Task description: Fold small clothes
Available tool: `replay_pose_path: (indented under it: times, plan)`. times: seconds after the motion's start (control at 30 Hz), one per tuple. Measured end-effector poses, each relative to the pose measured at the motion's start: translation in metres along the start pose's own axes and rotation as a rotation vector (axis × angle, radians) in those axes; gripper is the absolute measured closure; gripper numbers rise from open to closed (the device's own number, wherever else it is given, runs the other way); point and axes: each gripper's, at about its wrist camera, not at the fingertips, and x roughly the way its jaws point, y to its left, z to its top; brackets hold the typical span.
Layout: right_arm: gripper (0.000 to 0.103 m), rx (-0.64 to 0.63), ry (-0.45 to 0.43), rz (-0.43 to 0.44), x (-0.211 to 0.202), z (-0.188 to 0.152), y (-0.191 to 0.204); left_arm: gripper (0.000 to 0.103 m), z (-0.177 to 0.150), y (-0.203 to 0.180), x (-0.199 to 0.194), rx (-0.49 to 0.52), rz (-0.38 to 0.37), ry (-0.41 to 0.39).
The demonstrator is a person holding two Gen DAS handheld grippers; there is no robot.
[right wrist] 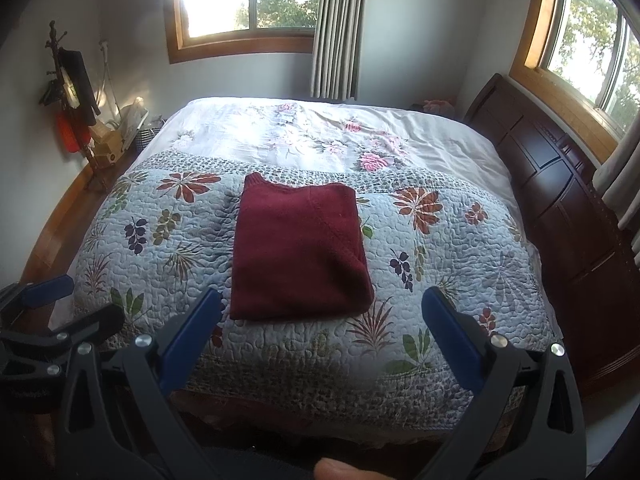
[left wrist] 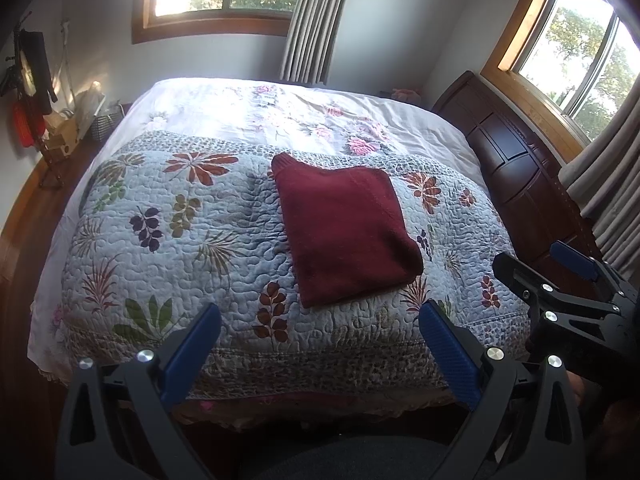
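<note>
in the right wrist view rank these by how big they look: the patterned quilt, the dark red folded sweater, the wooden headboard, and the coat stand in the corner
1. Patterned quilt, by far the widest.
2. Wooden headboard, though the frame edge cuts it and fisheye stretches it.
3. Dark red folded sweater.
4. Coat stand, farthest away, so it looks small.

The left tool [left wrist: 320, 322] and right tool [right wrist: 322, 306] have black angular plastic frames, silver round screws and textured blue pads [left wrist: 450, 354].
</note>
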Motion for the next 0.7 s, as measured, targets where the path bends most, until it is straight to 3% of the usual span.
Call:
replay_pose_path:
  times: [0.7]
  plan:
    - [0.003, 0.000, 0.001, 0.005, -0.0077, -0.0029, 0.0023, 0.004, -0.0038, -0.0032, -0.0050, 0.003, 0.003, -0.004]
